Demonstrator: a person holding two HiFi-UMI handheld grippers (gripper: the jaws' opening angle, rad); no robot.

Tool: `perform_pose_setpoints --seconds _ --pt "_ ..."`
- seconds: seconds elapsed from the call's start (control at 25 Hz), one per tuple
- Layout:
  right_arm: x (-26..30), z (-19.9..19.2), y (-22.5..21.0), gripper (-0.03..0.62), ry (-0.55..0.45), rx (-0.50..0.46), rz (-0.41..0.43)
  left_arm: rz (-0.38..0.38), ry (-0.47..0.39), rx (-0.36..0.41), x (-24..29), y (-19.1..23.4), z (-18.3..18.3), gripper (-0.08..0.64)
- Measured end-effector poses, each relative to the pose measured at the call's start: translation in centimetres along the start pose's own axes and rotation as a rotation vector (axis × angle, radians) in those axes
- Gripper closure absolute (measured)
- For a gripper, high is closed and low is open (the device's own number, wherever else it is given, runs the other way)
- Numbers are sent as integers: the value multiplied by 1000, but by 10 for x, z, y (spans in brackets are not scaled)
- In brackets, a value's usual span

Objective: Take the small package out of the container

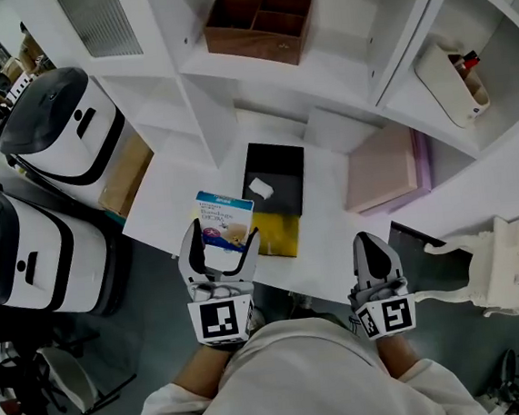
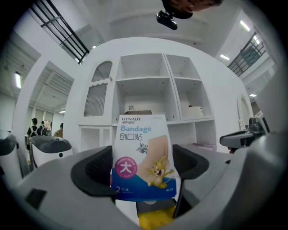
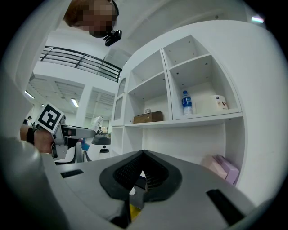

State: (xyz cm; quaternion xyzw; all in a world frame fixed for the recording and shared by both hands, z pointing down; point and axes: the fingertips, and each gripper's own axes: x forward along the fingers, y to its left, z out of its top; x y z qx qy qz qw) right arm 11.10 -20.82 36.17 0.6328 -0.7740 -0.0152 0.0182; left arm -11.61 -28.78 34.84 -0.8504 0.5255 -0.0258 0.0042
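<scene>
The package's (image 2: 143, 155) lower edge is cut off behind the left gripper's (image 1: 222, 237) own body in the left gripper view, so we cannot see how deep it sits. In the head view a small white bit (image 1: 260, 188) lies in the black container (image 1: 282, 161), too small for us to tell what it is. A yellow thing (image 1: 279, 235) at the container's near end is just as unclear, and in both gripper views only a scrap of that yellow shows below the jaws. The right gripper's (image 3: 143, 155) own body blocks most of the white table (image 1: 163, 198) in its view.

The left gripper's jaws stand partly apart and clamp the package by its two side edges. The package stands upright between them, its printed face reading "Bandage" turned toward the gripper's camera. The right gripper has its jaws pressed together with nothing between them. It touches nothing that we can see and hangs at the table's near edge, well apart from the left gripper.

The package is out of the container. In the head view it sits between the left jaw tips, just beside the container's near left corner, over the front part of the table. The container lies flat on the table, ahead of the two grippers and between them, with a pink box (image 1: 382, 170) to its right.
</scene>
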Motion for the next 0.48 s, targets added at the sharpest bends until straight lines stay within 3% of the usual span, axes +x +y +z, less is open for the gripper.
perform_pose_setpoints --seconds 0.48 --pt "-1 0 2 568 -6 2 2 0 -3 19 -2 1 1 140"
